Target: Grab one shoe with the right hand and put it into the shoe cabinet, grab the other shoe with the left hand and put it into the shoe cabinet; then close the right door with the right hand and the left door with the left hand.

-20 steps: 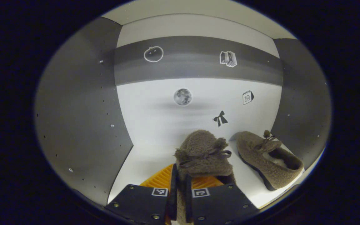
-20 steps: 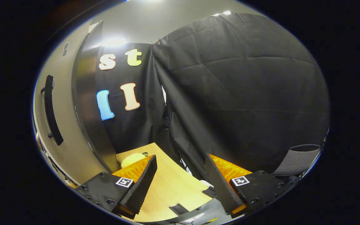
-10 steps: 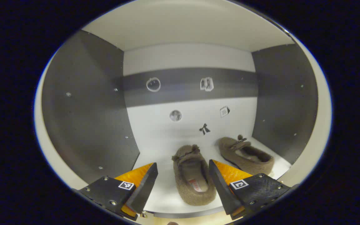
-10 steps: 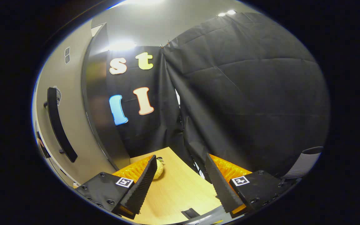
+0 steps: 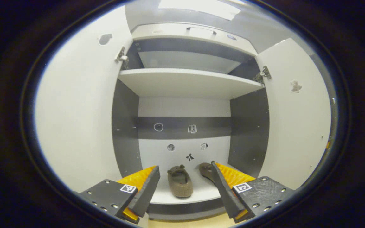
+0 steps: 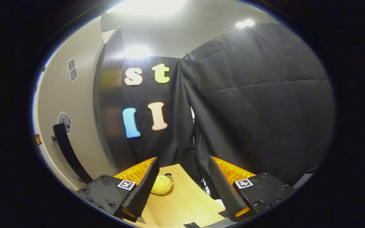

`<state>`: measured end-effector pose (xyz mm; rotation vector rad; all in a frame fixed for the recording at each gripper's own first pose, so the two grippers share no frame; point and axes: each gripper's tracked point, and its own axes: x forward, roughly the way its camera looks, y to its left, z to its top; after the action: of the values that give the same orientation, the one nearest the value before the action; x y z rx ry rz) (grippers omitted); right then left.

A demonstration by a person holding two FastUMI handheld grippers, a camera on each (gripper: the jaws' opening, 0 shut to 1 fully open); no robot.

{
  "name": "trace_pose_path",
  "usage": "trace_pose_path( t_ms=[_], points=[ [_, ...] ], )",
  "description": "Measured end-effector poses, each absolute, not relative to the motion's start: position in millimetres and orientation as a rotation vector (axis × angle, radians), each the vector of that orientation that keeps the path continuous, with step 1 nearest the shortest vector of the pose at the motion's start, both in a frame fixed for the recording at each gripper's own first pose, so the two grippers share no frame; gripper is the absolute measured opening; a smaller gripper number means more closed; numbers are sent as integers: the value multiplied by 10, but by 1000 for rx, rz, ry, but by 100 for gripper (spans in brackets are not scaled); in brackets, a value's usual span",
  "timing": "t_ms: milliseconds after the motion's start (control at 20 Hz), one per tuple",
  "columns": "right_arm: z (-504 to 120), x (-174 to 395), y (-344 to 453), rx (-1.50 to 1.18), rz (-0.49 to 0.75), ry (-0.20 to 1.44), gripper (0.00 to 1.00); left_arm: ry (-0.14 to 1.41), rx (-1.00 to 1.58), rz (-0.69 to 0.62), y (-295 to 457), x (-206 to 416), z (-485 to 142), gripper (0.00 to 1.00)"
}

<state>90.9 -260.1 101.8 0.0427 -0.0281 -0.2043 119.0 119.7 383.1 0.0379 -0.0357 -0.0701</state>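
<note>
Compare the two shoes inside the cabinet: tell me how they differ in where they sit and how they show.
The left shoe lies in full sight between the left gripper's open fingers, its opening facing the camera. The right shoe sits farther back toward the cabinet's right wall and is partly hidden behind a finger. The left shoe points straight in; the right shoe's angle cannot be told. Both are brown, fuzzy, and rest on the bottom shelf.

In the left gripper view, the second fuzzy brown slipper [image 5: 206,169] is largely covered by a finger [image 5: 222,186]. The small stickers on the cabinet's back panel [image 5: 182,148] cannot be made out. In the right gripper view, the black curved door handle [image 6: 70,153] is cut off below by a finger [image 6: 138,193].
</note>
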Motion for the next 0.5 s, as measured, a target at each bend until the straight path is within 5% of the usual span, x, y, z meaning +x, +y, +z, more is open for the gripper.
trace_pose_path(
  t_ms=[500],
  points=[
    [1225, 1020, -1955, 10, -55, -63, 98, 45, 37, -71, 1242, 297, 3328, 94]
  ],
)
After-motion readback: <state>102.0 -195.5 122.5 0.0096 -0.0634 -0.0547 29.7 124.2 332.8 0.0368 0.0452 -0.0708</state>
